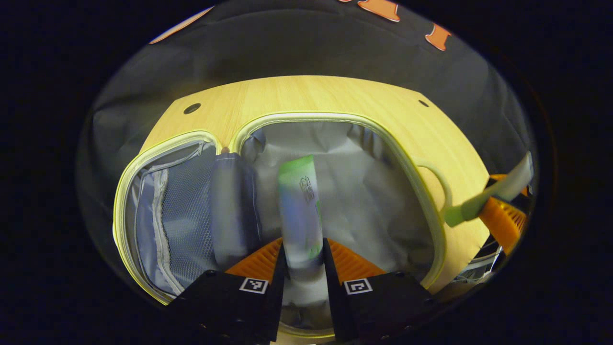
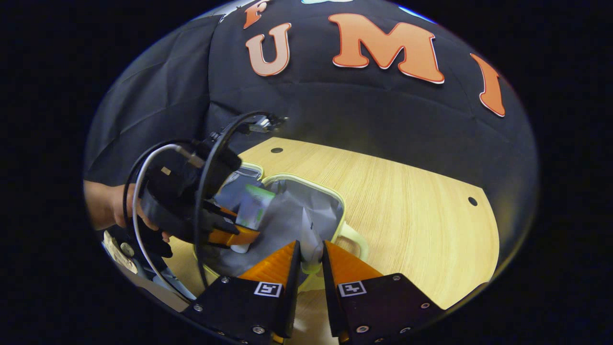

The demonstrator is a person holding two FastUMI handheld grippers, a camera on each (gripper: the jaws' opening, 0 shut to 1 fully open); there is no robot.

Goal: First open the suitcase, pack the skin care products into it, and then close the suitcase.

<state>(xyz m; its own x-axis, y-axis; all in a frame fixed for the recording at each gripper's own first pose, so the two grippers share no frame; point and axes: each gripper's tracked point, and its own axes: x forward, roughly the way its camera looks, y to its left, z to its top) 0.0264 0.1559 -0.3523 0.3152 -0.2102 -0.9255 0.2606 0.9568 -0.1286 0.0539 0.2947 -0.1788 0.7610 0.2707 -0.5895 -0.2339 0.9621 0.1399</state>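
The suitcase (image 1: 416,163) lies open on the wooden table, with a pale yellow-green rim and grey lining. Its left half carries a mesh pocket (image 1: 184,215). My left gripper (image 1: 304,249) is shut on a white and blue tube with a green end (image 1: 299,206), held over the right half. The right gripper view shows that left gripper (image 2: 230,230), a hand behind it, and its tube (image 2: 251,206) above the suitcase (image 2: 337,201). My right gripper (image 2: 310,254) is shut on a pale tube (image 2: 309,239) by the suitcase's near rim. The left gripper view has this gripper (image 1: 503,211) and its tube (image 1: 483,196) at the right.
The suitcase's handle (image 2: 357,239) sticks out toward the bare wooden table (image 2: 407,201), which stretches to the right and back. Small round holes (image 2: 472,201) mark the tabletop. Black cloth walls stand close behind the table. Cables (image 2: 139,191) loop from the left gripper.
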